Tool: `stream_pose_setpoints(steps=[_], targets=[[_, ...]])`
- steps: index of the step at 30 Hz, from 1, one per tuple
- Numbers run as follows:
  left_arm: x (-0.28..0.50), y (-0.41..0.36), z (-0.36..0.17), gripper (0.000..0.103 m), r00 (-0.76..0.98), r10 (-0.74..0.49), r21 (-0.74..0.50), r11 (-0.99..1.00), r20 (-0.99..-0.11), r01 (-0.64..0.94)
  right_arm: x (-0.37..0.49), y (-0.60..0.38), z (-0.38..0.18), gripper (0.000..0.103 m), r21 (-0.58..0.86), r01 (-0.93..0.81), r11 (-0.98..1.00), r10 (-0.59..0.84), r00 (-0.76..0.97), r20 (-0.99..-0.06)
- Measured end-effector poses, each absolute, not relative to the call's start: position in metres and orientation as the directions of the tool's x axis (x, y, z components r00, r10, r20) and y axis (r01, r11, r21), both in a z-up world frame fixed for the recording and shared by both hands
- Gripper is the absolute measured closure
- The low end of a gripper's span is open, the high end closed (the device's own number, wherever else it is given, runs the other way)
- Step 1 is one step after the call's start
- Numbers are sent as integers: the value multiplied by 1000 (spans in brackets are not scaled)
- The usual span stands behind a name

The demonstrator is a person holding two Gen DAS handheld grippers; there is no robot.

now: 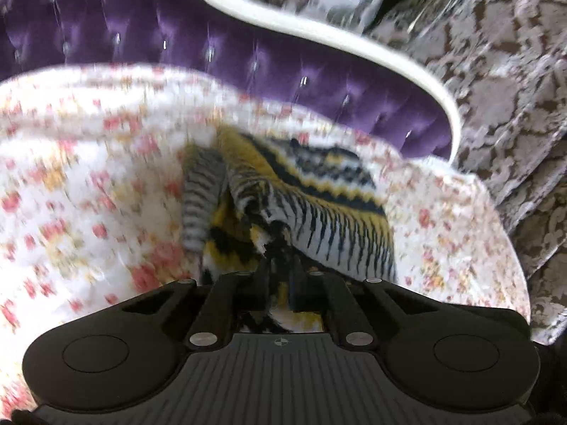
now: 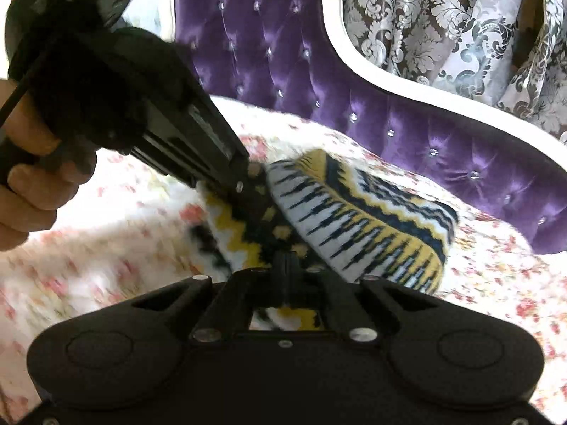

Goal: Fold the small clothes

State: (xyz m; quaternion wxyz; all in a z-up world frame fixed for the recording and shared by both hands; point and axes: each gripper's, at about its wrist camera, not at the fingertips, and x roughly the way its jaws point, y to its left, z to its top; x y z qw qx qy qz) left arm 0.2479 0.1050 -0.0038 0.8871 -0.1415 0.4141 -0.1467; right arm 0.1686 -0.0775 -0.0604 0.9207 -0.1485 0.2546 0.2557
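A small garment with yellow, black and white zigzag stripes (image 1: 319, 212) lies bunched and partly lifted on a floral bedspread (image 1: 88, 177). My left gripper (image 1: 281, 244) is shut on a fold of it near the garment's near edge. In the right wrist view the garment (image 2: 372, 226) drapes over to the right. My right gripper (image 2: 287, 258) is shut on its near edge. The left gripper (image 2: 255, 191), held by a hand, grips the cloth just beyond and left of the right one.
A purple tufted headboard (image 2: 407, 134) with a white curved frame (image 2: 389, 81) rises behind the bed. Grey and brown patterned curtains (image 2: 443, 17) hang behind it. The floral bedspread (image 2: 496, 283) spreads around the garment on all sides.
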Motion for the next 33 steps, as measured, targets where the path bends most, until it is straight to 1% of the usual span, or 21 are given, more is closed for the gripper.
stream_pose_setpoints(steps=[3, 5, 7, 9, 10, 11, 12, 13, 14, 15, 16, 17, 19, 23, 26, 31, 32, 33], targets=[[251, 114, -22, 95, 578, -355, -377, 922, -734, 87, 175, -73, -65, 99, -99, -569, 816, 418, 699, -580], [253, 118, -43, 94, 543, -338, -377, 925, -769, 42, 184, -68, -77, 99, -65, -588, 806, 422, 647, -635], [250, 120, -54, 94, 541, -342, -389, 921, -768, 31, 189, -67, -88, 99, -36, -598, 801, 424, 608, -671], [247, 115, -48, 94, 558, -330, -359, 931, -762, 60, 188, -72, -88, 97, -10, -602, 799, 444, 600, -666], [246, 110, -43, 91, 561, -316, -331, 940, -765, 78, 188, -76, -85, 94, 11, -603, 797, 457, 592, -664], [246, 107, -39, 91, 565, -307, -311, 946, -765, 92, 189, -83, -81, 88, 38, -602, 797, 476, 588, -654], [245, 108, -36, 90, 572, -305, -300, 948, -761, 107, 190, -90, -76, 85, 62, -597, 800, 491, 592, -639], [244, 107, -32, 79, 579, -300, -288, 951, -758, 115, 191, -98, -71, 72, 83, -587, 806, 502, 601, -622], [242, 108, -28, 67, 592, -289, -274, 954, -752, 118, 191, -106, -66, 50, 109, -574, 812, 514, 613, -600], [241, 108, -24, 63, 613, -278, -260, 958, -739, 120, 193, -117, -61, 40, 138, -555, 820, 523, 629, -576], [239, 109, -21, 54, 632, -268, -250, 961, -727, 119, 195, -127, -56, 23, 169, -532, 830, 527, 649, -549], [238, 111, -19, 47, 648, -258, -244, 963, -716, 115, 198, -138, -51, 21, 200, -507, 838, 529, 669, -522], [240, 115, -17, 40, 657, -251, -243, 964, -711, 105, 206, -157, -45, 22, 255, -455, 853, 520, 701, -488], [250, 119, -24, 39, 622, -261, -277, 958, -738, 74, 231, -192, -47, 21, 405, -335, 851, 506, 729, -460], [255, 120, -36, 39, 588, -265, -286, 956, -764, 60, 255, -211, -58, 21, 504, -258, 824, 510, 725, -464], [260, 116, -49, 39, 551, -312, -336, 940, -774, 61, 282, -225, -85, 21, 602, -196, 774, 548, 683, -483], [261, 114, -51, 37, 544, -324, -344, 936, -774, 67, 288, -225, -91, 21, 618, -190, 762, 560, 672, -484], [261, 111, -52, 37, 548, -319, -338, 938, -773, 69, 293, -225, -97, 21, 634, -183, 751, 571, 662, -485]])
